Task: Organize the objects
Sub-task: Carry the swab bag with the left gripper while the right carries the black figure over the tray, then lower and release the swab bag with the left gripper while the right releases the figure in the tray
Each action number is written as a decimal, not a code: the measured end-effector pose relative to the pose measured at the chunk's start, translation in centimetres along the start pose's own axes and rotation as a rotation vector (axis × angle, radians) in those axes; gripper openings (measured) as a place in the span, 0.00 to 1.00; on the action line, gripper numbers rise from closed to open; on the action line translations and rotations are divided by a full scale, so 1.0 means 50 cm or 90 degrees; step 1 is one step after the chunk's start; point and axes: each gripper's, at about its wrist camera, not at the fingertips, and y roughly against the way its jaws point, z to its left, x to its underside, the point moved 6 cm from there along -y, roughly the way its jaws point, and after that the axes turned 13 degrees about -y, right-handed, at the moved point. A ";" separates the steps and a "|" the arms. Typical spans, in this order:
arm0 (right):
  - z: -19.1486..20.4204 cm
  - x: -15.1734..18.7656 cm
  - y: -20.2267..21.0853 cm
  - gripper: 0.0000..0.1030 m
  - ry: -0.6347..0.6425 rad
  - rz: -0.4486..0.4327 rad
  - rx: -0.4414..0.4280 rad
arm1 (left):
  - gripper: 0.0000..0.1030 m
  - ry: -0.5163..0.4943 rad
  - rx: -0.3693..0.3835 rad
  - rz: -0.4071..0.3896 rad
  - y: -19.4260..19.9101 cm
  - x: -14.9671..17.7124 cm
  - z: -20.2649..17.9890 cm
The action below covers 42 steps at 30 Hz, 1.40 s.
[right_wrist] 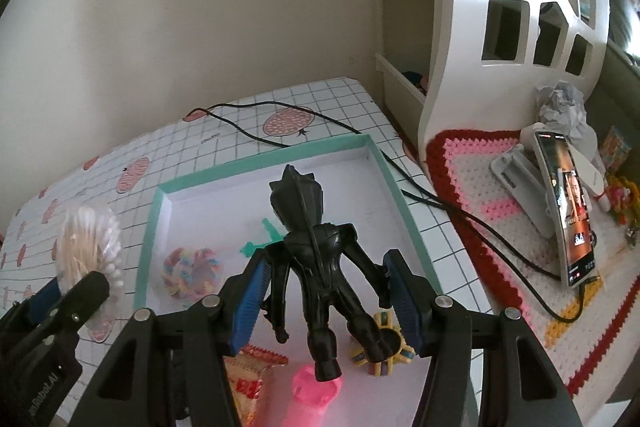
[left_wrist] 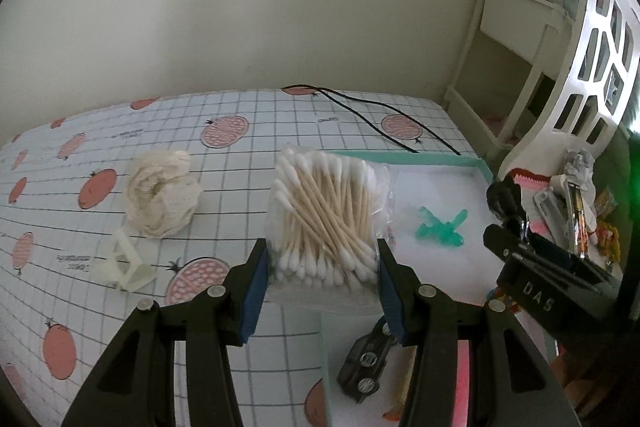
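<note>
Left gripper (left_wrist: 320, 267): pinching a bag of cotton swabs (left_wrist: 326, 219) above the tablecloth (left_wrist: 80, 235).
Right gripper (right_wrist: 324, 291): clamped on a black figure (right_wrist: 316, 267) over the box (right_wrist: 394, 183).

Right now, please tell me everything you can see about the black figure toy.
The black figure toy looks like glossy hard plastic, seen from behind: a spiky head, broad shoulders, two arms and two legs. It hangs tilted above the white inside of the green-rimmed tray. The right gripper has its blue-padded jaws closed against the arms.
</note>
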 end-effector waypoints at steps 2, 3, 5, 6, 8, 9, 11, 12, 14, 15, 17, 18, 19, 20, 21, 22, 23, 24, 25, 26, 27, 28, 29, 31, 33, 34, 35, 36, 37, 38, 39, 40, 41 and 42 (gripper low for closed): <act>-0.005 0.000 -0.008 0.59 -0.005 0.002 0.005 | 0.51 0.003 0.008 -0.002 -0.011 -0.004 -0.005; -0.007 -0.001 -0.011 0.59 -0.006 0.000 0.009 | 0.51 0.004 0.010 -0.001 -0.018 -0.005 -0.007; -0.010 -0.001 -0.014 0.59 -0.005 -0.003 0.016 | 0.51 0.001 0.014 0.000 -0.031 -0.007 -0.013; -0.011 -0.002 -0.016 0.59 -0.002 -0.005 0.018 | 0.51 -0.002 0.014 0.001 -0.040 -0.007 -0.015; -0.010 -0.005 -0.020 0.59 0.008 -0.014 0.027 | 0.51 -0.005 0.014 0.004 -0.050 -0.004 -0.017; -0.008 -0.006 -0.021 0.59 0.013 -0.017 0.030 | 0.51 -0.007 0.014 0.006 -0.056 -0.003 -0.018; -0.004 -0.006 -0.023 0.59 0.021 -0.022 0.033 | 0.51 -0.013 0.011 0.007 -0.065 -0.002 -0.018; -0.002 -0.007 -0.024 0.59 0.023 -0.025 0.033 | 0.51 -0.014 0.012 0.008 -0.070 -0.001 -0.019; 0.002 -0.007 -0.025 0.59 0.027 -0.028 0.033 | 0.51 -0.014 0.013 0.011 -0.079 0.000 -0.020; 0.005 -0.008 -0.025 0.59 0.029 -0.032 0.032 | 0.51 -0.014 0.015 0.012 -0.084 0.000 -0.021; 0.010 -0.008 -0.025 0.59 0.031 -0.033 0.027 | 0.51 -0.015 0.017 0.016 -0.093 0.000 -0.023; 0.014 -0.008 -0.026 0.59 0.034 -0.034 0.027 | 0.51 -0.015 0.018 0.017 -0.097 0.000 -0.024; 0.018 -0.007 -0.028 0.59 0.038 -0.033 0.028 | 0.51 -0.016 0.015 0.016 -0.099 -0.001 -0.025; 0.020 -0.007 -0.030 0.59 0.040 -0.033 0.028 | 0.51 -0.017 0.014 0.015 -0.099 -0.002 -0.025; 0.024 -0.006 -0.031 0.59 0.042 -0.033 0.026 | 0.51 -0.019 0.014 0.015 -0.101 -0.004 -0.027; 0.029 -0.005 -0.031 0.59 0.044 -0.032 0.023 | 0.51 -0.018 0.018 0.015 -0.102 -0.006 -0.029; 0.031 -0.005 -0.031 0.59 0.044 -0.031 0.020 | 0.51 -0.017 0.021 0.016 -0.104 -0.007 -0.029; 0.035 -0.006 -0.031 0.59 0.044 -0.030 0.019 | 0.51 -0.017 0.022 0.018 -0.106 -0.007 -0.030; 0.036 -0.005 -0.033 0.59 0.044 -0.029 0.025 | 0.51 -0.018 0.021 0.020 -0.108 -0.006 -0.032; 0.035 -0.005 -0.034 0.59 0.043 -0.028 0.028 | 0.51 -0.019 0.020 0.020 -0.110 -0.007 -0.032; 0.033 -0.005 -0.036 0.59 0.038 -0.024 0.025 | 0.51 -0.021 0.021 0.019 -0.111 -0.007 -0.033; 0.031 -0.004 -0.039 0.59 0.033 -0.021 0.023 | 0.51 -0.024 0.021 0.019 -0.112 -0.007 -0.033; 0.028 -0.003 -0.042 0.59 0.030 -0.017 0.025 | 0.51 -0.027 0.020 0.019 -0.113 -0.008 -0.033; 0.022 -0.003 -0.045 0.59 0.027 -0.012 0.027 | 0.51 -0.027 0.020 0.019 -0.115 -0.008 -0.033; 0.018 -0.002 -0.051 0.59 0.021 -0.004 0.022 | 0.52 -0.021 0.024 0.020 -0.118 -0.010 -0.031; 0.016 -0.001 -0.055 0.59 0.017 0.003 0.018 | 0.52 -0.017 0.027 0.022 -0.119 -0.011 -0.030; 0.014 0.000 -0.057 0.59 0.014 0.007 0.014 | 0.52 -0.015 0.029 0.024 -0.120 -0.012 -0.029; 0.012 0.000 -0.060 0.59 0.012 0.010 0.012 | 0.52 -0.013 0.032 0.027 -0.120 -0.012 -0.029; 0.011 0.000 -0.061 0.59 0.010 0.011 0.011 | 0.52 -0.011 0.034 0.030 -0.121 -0.014 -0.029; 0.010 0.000 -0.062 0.59 0.009 0.013 0.009 | 0.52 -0.009 0.035 0.032 -0.122 -0.014 -0.029; 0.008 0.000 -0.064 0.59 0.007 0.015 0.006 | 0.52 -0.005 0.038 0.035 -0.123 -0.015 -0.029; 0.007 0.000 -0.066 0.60 0.004 0.019 0.005 | 0.52 -0.002 0.040 0.037 -0.124 -0.015 -0.028; 0.004 0.001 -0.069 0.60 0.001 0.024 0.006 | 0.52 0.001 0.042 0.038 -0.125 -0.016 -0.028; 0.003 0.002 -0.071 0.60 0.000 0.027 0.008 | 0.52 0.004 0.043 0.041 -0.126 -0.016 -0.028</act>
